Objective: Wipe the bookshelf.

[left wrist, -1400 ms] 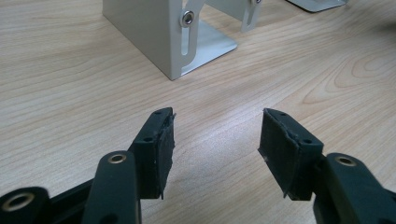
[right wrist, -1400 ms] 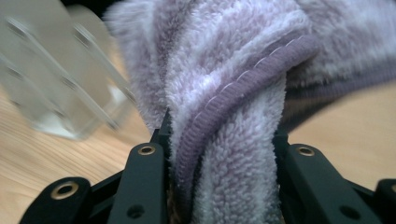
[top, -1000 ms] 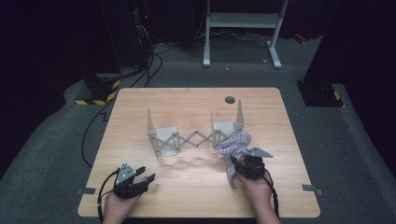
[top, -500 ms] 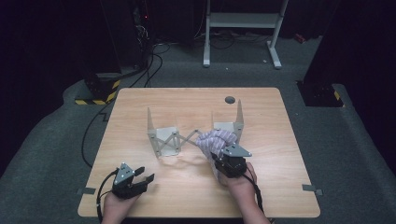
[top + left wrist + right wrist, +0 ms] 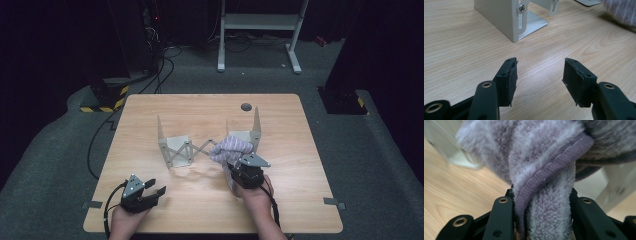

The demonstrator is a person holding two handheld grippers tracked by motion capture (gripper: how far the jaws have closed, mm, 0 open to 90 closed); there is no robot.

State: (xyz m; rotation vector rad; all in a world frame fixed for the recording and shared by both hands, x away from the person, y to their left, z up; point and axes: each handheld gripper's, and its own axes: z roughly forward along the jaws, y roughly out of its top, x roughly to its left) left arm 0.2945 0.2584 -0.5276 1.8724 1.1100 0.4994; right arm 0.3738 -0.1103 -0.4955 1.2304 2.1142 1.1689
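High view, landmark: pale metal expanding rack with two upright end plates and a scissor lattice between them (image 5: 176, 150), standing mid-table on the light wooden table (image 5: 150, 112).
High view, cloth: fluffy lilac-and-white striped towel (image 5: 231, 149), bunched against the rack's right end, just on the person's side of that end plate and touching it, as far as can be told.
High view, right gripper (image 5: 239, 169): directly on the near side of the towel, jaws pointing away from the person into the bundle; the hand behind it is the nearer one to the rack.
High view, left gripper (image 5: 156, 192): well apart from the rack, off its left end toward the person, over bare wood.
Left gripper view, jaws: standing moderately apart with nothing between them; the rack's left end bracket (image 5: 510, 17) lies ahead and slightly left, the towel's edge (image 5: 621, 11) far off at upper right.
Right gripper view, jaws: clamped on a twisted strand of the towel (image 5: 549, 202), hemmed edge running diagonally up from the pads; the rest of the bundle hangs beyond the fingertips.
Right gripper view, axis: the strand's long axis runs along the jaws, toward the rack's right end plate (image 5: 616, 187).
Judgement: the coming move likely turns on carrying the towel over that right end.
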